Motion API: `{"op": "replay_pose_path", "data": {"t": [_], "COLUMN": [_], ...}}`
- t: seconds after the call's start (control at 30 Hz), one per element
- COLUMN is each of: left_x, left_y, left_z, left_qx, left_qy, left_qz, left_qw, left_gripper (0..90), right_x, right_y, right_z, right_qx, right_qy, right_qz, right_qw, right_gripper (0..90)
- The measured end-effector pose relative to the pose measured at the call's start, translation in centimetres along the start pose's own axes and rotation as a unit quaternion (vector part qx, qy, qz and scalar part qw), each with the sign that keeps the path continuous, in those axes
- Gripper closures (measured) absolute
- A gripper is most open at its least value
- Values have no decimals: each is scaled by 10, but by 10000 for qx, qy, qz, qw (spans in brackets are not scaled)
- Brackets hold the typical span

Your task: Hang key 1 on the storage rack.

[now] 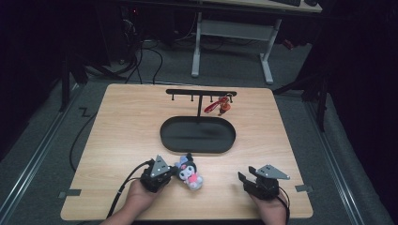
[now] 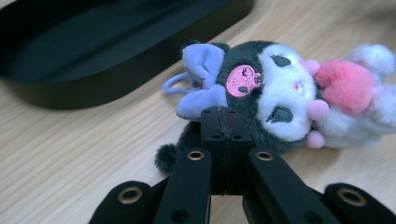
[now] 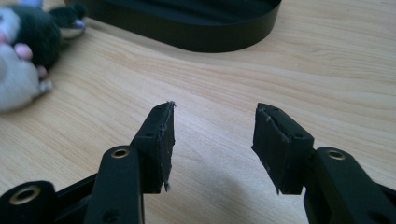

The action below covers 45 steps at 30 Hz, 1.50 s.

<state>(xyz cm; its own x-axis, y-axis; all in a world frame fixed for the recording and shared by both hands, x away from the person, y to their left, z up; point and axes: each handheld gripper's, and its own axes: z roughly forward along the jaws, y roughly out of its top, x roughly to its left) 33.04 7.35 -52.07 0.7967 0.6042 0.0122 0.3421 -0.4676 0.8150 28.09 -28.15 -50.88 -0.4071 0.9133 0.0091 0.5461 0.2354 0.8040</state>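
Note:
A small plush toy (image 1: 190, 174) with a dark hood, white face, purple bow and pink heart lies on the wooden table near the front, just before the black oval tray (image 1: 165, 138). My left gripper (image 1: 172, 171) is shut, its tips resting against the plush's dark head (image 2: 280, 93); I see nothing between the pads (image 2: 222, 116). My right gripper (image 1: 247, 174) hovers open over bare wood to the right, jaws wide apart (image 3: 215, 126) and holding nothing. In the right gripper view the plush (image 3: 23, 56) lies at the far left.
A black T-shaped hook rack (image 1: 201, 92) stands behind the tray, with a red-strapped charm (image 1: 220, 107) hanging at its right end. The tray (image 2: 70, 88) (image 3: 210, 42) holds nothing. A desk frame stands on the floor beyond the table.

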Motion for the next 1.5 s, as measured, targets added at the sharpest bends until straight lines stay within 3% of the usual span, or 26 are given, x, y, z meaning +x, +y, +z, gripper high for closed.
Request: {"op": "replay_pose_path", "data": {"t": [0.07, 0.17, 0.37, 0.5, 0.63, 1.03, 1.13, 1.17, 1.2, 1.23, 1.27, 1.3, 1.37, 1.5], "left_x": [-16, -27, -55, -63, -66, -84, -86, -91, -91, -102, -102, -108, -115, -116], "left_y": [10, 16, 33, 41, 46, 50, 50, 51, 51, 50, 50, 48, 47, 53], "left_z": [13, 21, 40, 46, 51, 57, 49, 41, 41, 38, 38, 39, 45, 64], "left_qx": [-77, -116, -17, -9, -19, 4, -110, -210, -210, -174, -174, -64, 48, 163], "left_qy": [-214, -341, -486, -496, -515, -709, -843, -1144, -1144, -1377, -1377, -1504, -1532, -1382], "left_qz": [-28, 3, 343, 449, 424, 522, 508, 464, 464, 596, 596, 705, 842, 873], "left_qw": [9997, 9994, 9982, 9978, 9978, 9961, 9951, 9921, 9921, 9885, 9885, 9861, 9846, 9864], "left_gripper": [900, 900, 900, 900, 900, 893, 857, 863, 884, 899, 899, 899, 899, 899], "right_x": [-4, -8, -19, -20, -19, -19, -19, -20, -20, -21, -21, -22, -22, -22], "right_y": [-1, -2, -5, -6, -6, -6, -6, -6, -6, -6, -6, -6, -6, -6], "right_z": [-5, -8, -12, -13, -14, -12, -13, -14, -14, -14, -14, -15, -16, -17], "right_qx": [-84, -101, -205, -207, -215, -170, -190, -186, -186, -220, -220, -221, -242, -242], "right_qy": [-38, -62, 29, -6, -14, -44, -71, -72, -72, -92, -92, -97, -99, -102], "right_qz": [73, 150, 484, 491, 479, 430, 458, 479, 479, 507, 507, 523, 541, 554], "right_qw": [9999, 9998, 9986, 9986, 9986, 9989, 9987, 9987, 9987, 9984, 9984, 9983, 9982, 9981], "right_gripper": [486, 487, 488, 490, 490, 491, 491, 491, 491, 492, 492, 492, 492, 493]}}
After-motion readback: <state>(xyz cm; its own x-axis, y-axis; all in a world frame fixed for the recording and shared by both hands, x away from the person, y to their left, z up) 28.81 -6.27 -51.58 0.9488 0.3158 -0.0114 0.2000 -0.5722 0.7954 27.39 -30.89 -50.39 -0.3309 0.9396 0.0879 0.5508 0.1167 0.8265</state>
